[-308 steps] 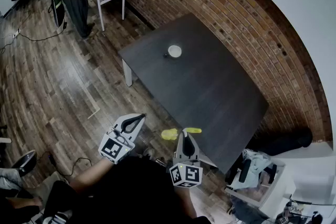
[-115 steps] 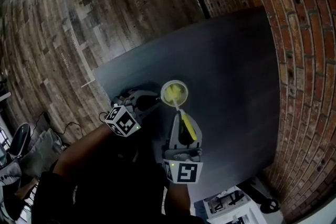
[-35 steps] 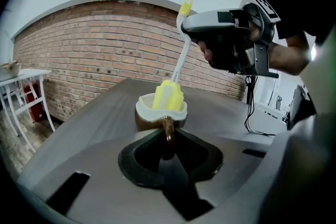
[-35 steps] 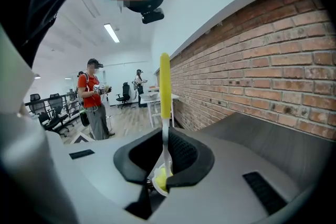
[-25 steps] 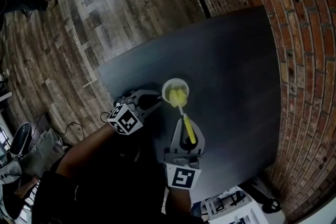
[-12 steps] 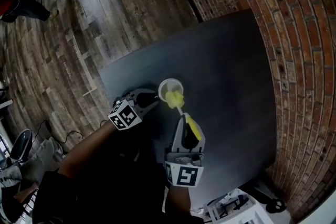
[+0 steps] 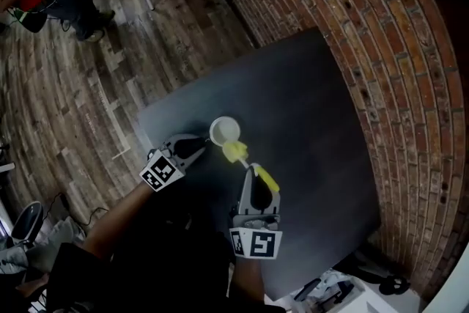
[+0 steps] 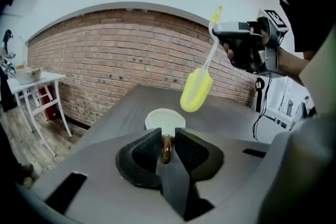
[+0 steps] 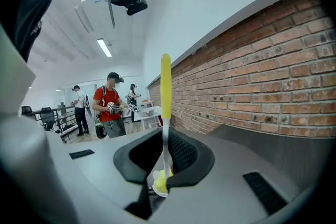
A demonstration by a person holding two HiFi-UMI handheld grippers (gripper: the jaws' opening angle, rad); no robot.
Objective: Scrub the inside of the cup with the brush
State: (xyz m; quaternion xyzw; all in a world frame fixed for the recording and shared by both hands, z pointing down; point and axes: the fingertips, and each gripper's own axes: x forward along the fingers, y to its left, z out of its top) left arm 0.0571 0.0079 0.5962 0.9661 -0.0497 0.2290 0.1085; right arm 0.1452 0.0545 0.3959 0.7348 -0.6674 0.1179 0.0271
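**Both grips tight, brush (image 7: pixel 235 152) outside cup (image 7: pixel 225 131)**

The left hand-held gripper (image 7: pixel 196 146) clamps the cup's handle. The right hand-held gripper (image 7: pixel 254 174) pinches the brush's stem, its head in the air just beside the cup. The tabletop (image 7: pixel 308 106) edge runs near the cup, and the surface spreads wide beyond it.

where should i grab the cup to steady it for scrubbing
By its small loop handle, coming in low along the table from the near left side. The cup stands upright with its mouth open on top, so a side grip leaves room for the brush to come in from above. The left gripper is shut on that handle.
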